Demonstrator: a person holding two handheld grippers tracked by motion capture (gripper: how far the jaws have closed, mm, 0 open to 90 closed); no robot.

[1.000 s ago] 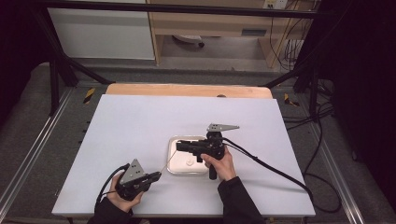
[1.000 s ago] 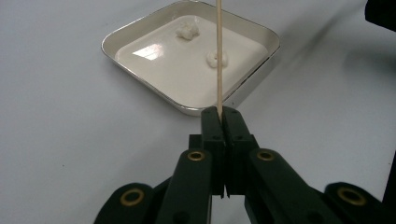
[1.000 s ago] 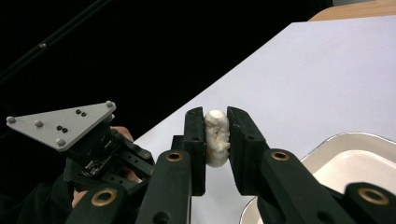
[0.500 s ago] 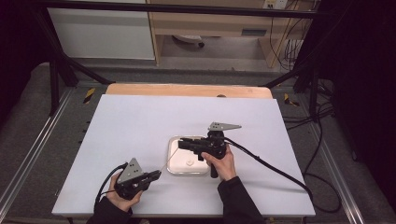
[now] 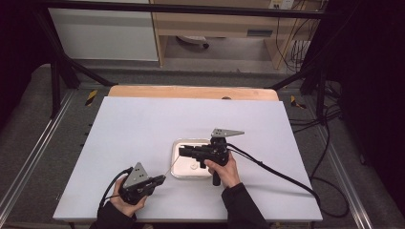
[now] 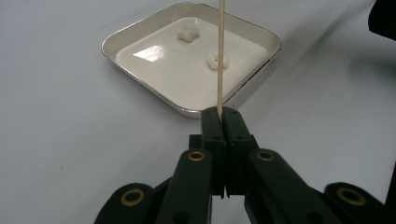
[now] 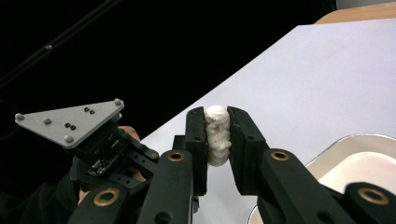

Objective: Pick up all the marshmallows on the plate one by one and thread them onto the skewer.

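- Evidently, the left gripper [image 6: 219, 114] pinched a skewer [image 6: 220, 56], aimed over the tray [image 6: 140, 32] ahead for threading.
- The right gripper [image 7: 217, 122] clamped a white lump [image 7: 217, 133], held level toward the skewer's tip.

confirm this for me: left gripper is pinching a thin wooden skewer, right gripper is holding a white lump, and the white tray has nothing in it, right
Not quite: the tray is not empty. The left gripper view shows two small white pieces lying in it. The rest holds: the left gripper pinches the wooden skewer, and the right gripper holds a white lump.
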